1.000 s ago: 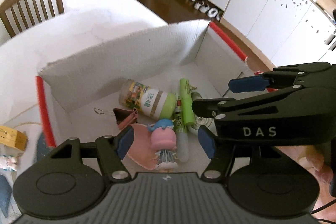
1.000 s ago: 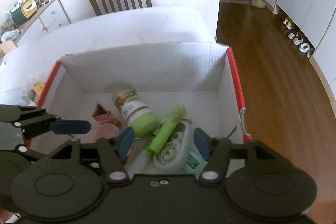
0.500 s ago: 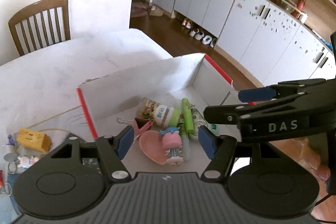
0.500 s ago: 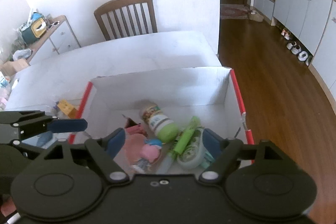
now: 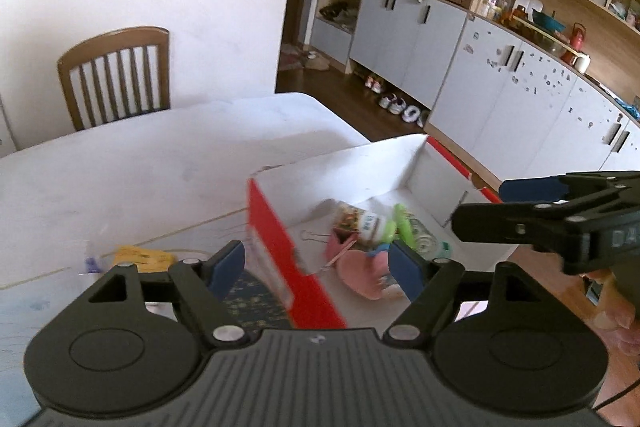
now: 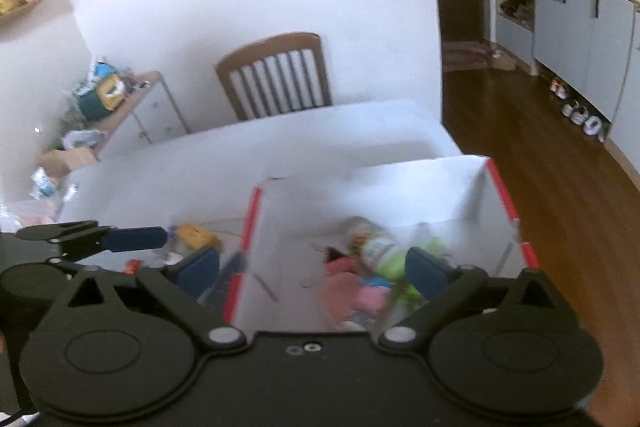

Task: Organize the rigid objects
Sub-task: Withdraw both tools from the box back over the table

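Toys and stationery lie in the red-edged box (image 5: 276,239) on the desk (image 5: 120,167), while the left tool (image 5: 318,263) and right tool (image 6: 316,265) both hang above it, empty, jaws opening.

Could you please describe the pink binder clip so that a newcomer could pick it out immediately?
Look on the white table for the open red-edged cardboard box. The pink binder clip lies on the box floor beside the lying bottle, near the red wall. It alone has thin wire handles, which stretch toward that wall.

We see a white desk (image 5: 132,163) carrying an open red-edged cardboard box (image 5: 276,239), with a small yellow block (image 5: 140,255) just beside the box's left wall.
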Action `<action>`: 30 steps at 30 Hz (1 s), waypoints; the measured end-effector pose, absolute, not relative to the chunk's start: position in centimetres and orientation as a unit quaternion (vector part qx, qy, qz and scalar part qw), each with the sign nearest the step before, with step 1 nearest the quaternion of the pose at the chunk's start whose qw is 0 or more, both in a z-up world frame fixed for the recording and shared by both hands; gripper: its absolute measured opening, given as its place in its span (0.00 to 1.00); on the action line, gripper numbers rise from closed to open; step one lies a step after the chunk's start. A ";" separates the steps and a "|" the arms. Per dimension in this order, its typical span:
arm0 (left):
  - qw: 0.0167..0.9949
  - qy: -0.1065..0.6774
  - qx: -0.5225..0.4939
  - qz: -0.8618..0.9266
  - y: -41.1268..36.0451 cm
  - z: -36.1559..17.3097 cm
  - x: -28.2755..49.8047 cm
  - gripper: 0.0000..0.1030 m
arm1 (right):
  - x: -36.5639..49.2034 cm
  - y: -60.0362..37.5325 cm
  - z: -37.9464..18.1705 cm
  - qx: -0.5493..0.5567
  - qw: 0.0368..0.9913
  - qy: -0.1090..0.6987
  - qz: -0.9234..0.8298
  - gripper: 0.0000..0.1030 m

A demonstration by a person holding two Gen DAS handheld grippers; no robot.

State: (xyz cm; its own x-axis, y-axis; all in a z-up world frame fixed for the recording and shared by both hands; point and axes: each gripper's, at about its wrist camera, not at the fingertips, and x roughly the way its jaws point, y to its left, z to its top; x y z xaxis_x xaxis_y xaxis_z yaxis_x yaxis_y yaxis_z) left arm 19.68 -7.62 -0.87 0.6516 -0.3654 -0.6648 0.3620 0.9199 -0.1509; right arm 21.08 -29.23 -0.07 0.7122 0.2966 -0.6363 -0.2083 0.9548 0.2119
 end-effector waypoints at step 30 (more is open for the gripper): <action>0.919 0.373 -0.036 -0.126 14.0 -8.3 20.2 1.00 | 24.4 -8.9 -7.6 0.003 0.908 0.377 0.184 0.99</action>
State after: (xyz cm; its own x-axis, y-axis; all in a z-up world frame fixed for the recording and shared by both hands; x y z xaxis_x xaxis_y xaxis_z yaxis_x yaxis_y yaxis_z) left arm 20.18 14.01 -8.34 0.6898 -0.2584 -0.6763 0.2051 0.9656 -0.1597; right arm 24.36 -8.87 -7.63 0.6476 0.3364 -0.6836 -0.3326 0.9321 0.1436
